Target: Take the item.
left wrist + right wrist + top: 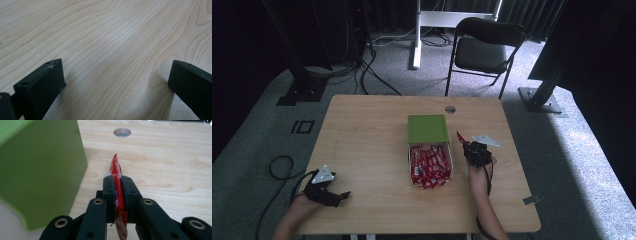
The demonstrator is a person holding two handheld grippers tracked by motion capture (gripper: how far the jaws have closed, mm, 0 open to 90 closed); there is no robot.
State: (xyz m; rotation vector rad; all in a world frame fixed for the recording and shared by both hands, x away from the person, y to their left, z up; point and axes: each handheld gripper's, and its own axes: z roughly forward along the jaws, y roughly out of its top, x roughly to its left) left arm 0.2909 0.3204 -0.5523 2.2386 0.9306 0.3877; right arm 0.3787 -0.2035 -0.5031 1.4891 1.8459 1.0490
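Observation:
A white box (451, 161) at the table's middle holds several red sachets (429, 165), and its green lid (427, 128) stands against its far end. My right gripper (465, 144) is just right of the box, shut on one red sachet (117, 178) that sticks out beyond the jaws, edge up. The green lid (37, 165) rises close on the left in the right gripper view. My left gripper (343, 196) rests low at the table's near left corner, open, with bare wood between its fingers (42, 85).
The wooden table (362, 150) has a round cable hole (450, 109) near its far edge. A black folding chair (484, 47) stands beyond the table, with dark stands and cables on the carpet to either side.

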